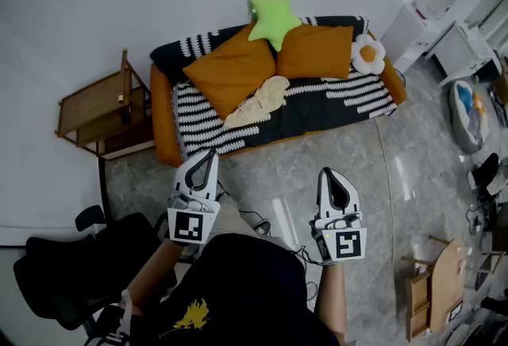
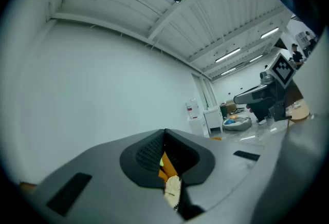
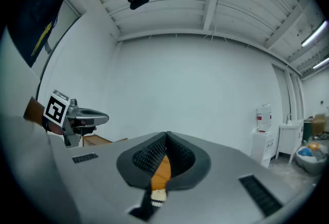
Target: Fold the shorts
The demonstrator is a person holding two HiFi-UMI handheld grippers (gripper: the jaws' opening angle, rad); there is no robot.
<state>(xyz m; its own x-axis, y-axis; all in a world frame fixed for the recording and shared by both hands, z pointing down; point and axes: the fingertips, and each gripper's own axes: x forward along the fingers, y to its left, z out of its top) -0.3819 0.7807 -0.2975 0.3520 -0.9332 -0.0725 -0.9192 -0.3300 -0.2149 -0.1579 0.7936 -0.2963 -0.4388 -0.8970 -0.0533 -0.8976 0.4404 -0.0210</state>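
Head view: left tongs [image 1: 208, 154], right tongs [image 1: 327, 172] pressed together, floor [image 1: 274, 174] stretching to sofa [image 1: 325, 108].

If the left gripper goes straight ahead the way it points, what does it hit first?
Probably the orange cushion on the sofa, just behind the cream shorts; depth is unclear.

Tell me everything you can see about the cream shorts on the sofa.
The shorts are pale cream, soft cloth by the look, lying loosely crumpled and unfolded in a long diagonal heap on the sofa seat. Their upper end rests against the orange cushions; the rest lies on the black-and-white striped cover. Nothing else touches them.
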